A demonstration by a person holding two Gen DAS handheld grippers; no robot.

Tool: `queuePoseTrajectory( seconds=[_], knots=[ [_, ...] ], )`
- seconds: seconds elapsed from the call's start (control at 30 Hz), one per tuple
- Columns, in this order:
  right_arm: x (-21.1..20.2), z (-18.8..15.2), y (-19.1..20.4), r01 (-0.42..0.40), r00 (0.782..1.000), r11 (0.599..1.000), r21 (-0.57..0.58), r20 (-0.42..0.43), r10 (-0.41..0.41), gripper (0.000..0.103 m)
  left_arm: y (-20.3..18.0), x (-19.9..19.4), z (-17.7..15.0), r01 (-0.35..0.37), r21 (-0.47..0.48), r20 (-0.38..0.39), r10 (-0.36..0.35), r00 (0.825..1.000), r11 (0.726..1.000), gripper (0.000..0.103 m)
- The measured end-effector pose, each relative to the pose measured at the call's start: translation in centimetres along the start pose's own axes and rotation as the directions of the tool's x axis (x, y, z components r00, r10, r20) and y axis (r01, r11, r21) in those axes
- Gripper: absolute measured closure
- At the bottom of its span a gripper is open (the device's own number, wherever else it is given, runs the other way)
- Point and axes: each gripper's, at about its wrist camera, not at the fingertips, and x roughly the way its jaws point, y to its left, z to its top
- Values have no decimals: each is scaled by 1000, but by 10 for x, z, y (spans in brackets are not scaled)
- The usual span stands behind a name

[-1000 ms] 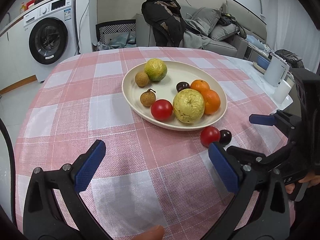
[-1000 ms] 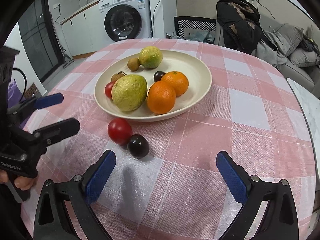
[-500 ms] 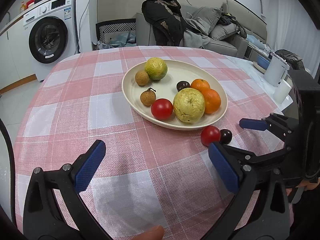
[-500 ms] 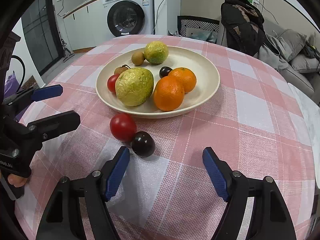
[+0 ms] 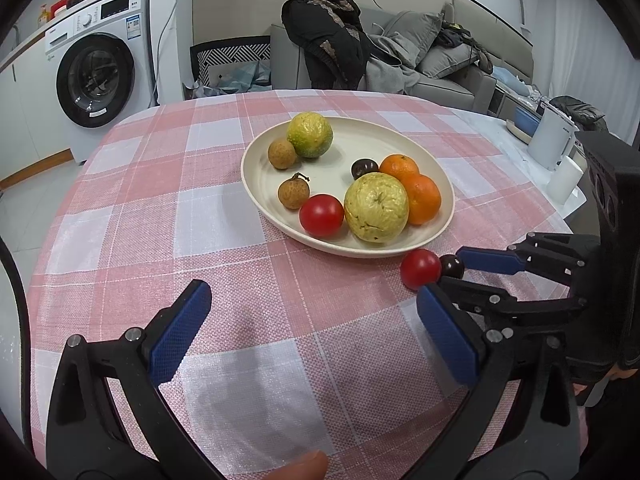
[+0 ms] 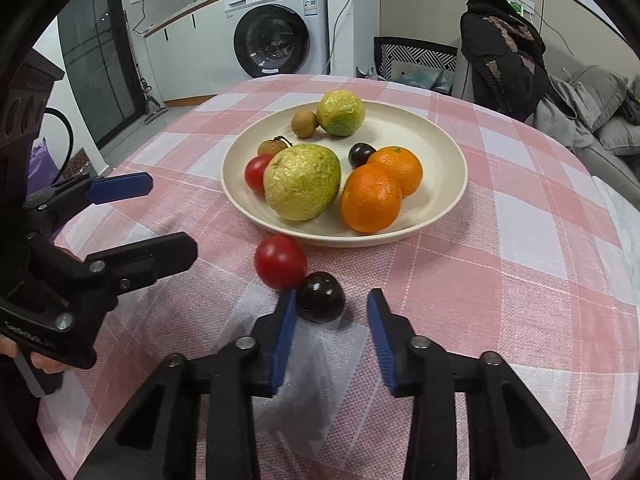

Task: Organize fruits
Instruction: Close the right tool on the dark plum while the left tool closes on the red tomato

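A cream plate (image 6: 452,148) (image 5: 248,160) on the pink checked tablecloth holds two oranges, two green-yellow guavas, a red tomato, a dark plum and two brown longans. A loose red tomato (image 6: 280,262) (image 5: 420,269) and a dark plum (image 6: 321,297) (image 5: 452,266) lie touching on the cloth just in front of the plate. My right gripper (image 6: 332,300) is open, its blue pads on either side of the loose plum, not closed on it. My left gripper (image 5: 310,296) is open and empty over bare cloth left of the loose fruit.
The round table's edge drops off near both grippers. A white kettle (image 5: 554,140) stands on a side counter at the right. A washing machine (image 6: 276,36), a chair with a black jacket (image 6: 500,52) and a sofa stand behind the table.
My right gripper has moved forward to the loose plum and its jaws have narrowed around it. The left gripper has hardly moved.
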Motion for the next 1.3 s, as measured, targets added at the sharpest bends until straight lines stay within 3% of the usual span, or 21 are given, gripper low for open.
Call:
queuePoseTrajectory(
  seconds=[0.17, 0.53, 0.8, 0.97, 1.1, 1.2, 1.3],
  knots=[
    [-1, -1, 4, -12, 1000, 1000, -12, 3, 12, 78, 0, 0, 0, 2, 0, 0, -2, 1000, 1000, 1],
    [-18, 0, -8, -21, 999, 1000, 22, 38, 20, 78, -5, 3, 0, 13, 8, -14, -13, 1000, 1000, 1],
    [-33, 3, -25, 0, 997, 998, 59, 72, -4, 78, -23, 18, -2, 56, -8, -75, -56, 996, 998, 1],
    [-39, 4, -35, 5, 997, 996, 85, 81, -12, 78, -34, 28, -3, 31, -8, -94, -32, 995, 999, 2],
    [-41, 3, -39, -8, 997, 996, 92, 82, 0, 78, -43, 37, -2, 54, -13, -120, -56, 991, 998, 14],
    [-44, 2, -38, -12, 996, 996, 92, 86, 4, 78, -51, 43, -2, 24, 15, -131, -22, 991, 1000, 23],
    [-46, 2, -38, -15, 996, 995, 97, 92, 6, 78, -59, 44, 0, 39, 42, -133, -33, 991, 998, 36]
  ],
)
